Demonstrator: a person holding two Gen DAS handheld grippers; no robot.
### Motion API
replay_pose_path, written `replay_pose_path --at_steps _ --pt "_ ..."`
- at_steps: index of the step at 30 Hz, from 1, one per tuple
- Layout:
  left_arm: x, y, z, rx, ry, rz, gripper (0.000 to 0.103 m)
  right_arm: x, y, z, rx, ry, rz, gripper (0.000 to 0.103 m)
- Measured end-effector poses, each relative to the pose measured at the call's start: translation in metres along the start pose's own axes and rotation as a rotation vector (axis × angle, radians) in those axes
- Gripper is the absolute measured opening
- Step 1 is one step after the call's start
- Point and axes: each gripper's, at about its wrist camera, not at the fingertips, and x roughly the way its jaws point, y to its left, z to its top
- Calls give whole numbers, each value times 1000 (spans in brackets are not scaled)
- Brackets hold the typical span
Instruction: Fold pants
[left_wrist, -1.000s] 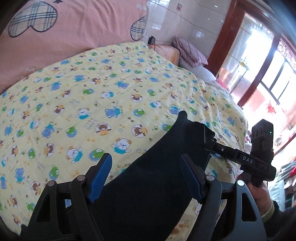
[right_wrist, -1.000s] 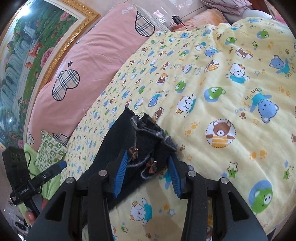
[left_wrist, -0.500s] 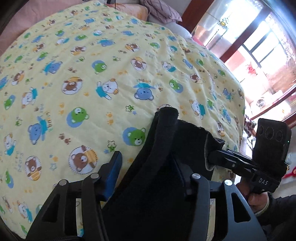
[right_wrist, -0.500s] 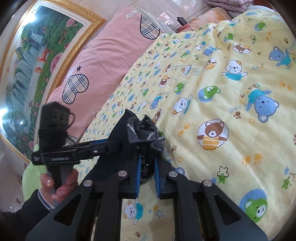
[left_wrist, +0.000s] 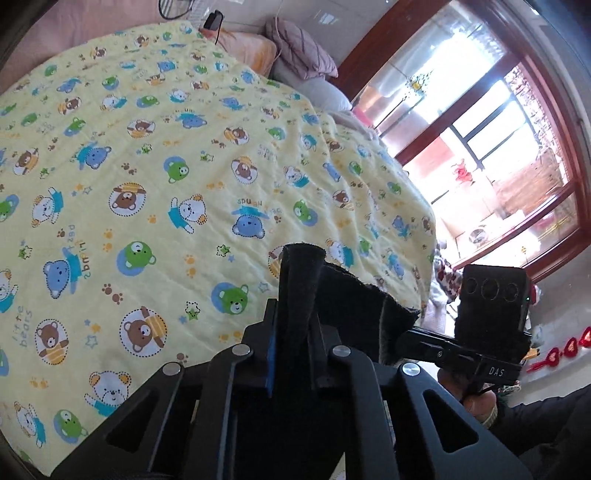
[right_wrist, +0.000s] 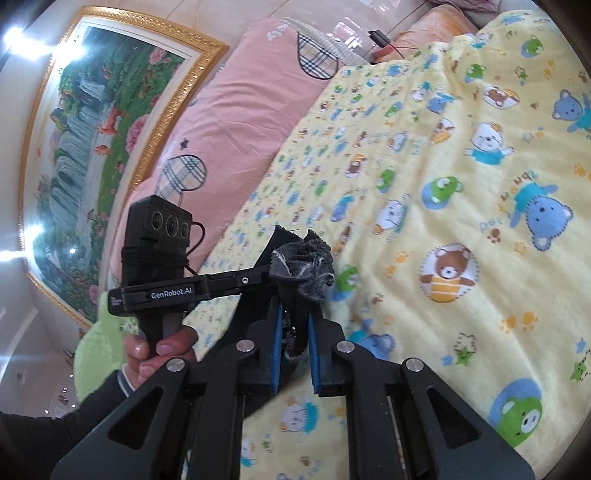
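Observation:
The dark pants (left_wrist: 299, 288) are held up above the bed by one end. My left gripper (left_wrist: 293, 332) is shut on a thick folded edge of the pants. My right gripper (right_wrist: 293, 325) is shut on the bunched, frayed edge of the pants (right_wrist: 306, 266). Each gripper shows in the other's view: the right one (left_wrist: 417, 336) at the right of the left wrist view, the left one (right_wrist: 258, 277) at the left of the right wrist view. Both hold the same end, close together. The rest of the pants hangs below, hidden by the grippers.
The bed is covered by a yellow bear-print quilt (left_wrist: 184, 166). A pink headboard cushion (right_wrist: 240, 110) and a framed painting (right_wrist: 92, 129) are behind. Pillows (left_wrist: 303, 48) lie at the far end. A window and door (left_wrist: 498, 147) are at the right.
My left gripper has closed on the pants edge. My right gripper closed earlier. Both grippers lifted the pants end up off the quilt and moved close together.

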Motion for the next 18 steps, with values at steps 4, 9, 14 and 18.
replay_pose_path --at_steps 4,9,14,18 --pt "-37 -8 -11 -15 -85 -23 11 0 16 3 6 5 115 13" --pt "-75 -15 -33 -38 -173 -27 10 8 43 -1 -2 41 243 13" --pt "-108 -16 -61 -70 -258 -6 10 21 74 -13 -48 95 304 13" --pt "-128 -10 -84 -108 -314 -6 10 31 94 -25 -80 148 330 13"
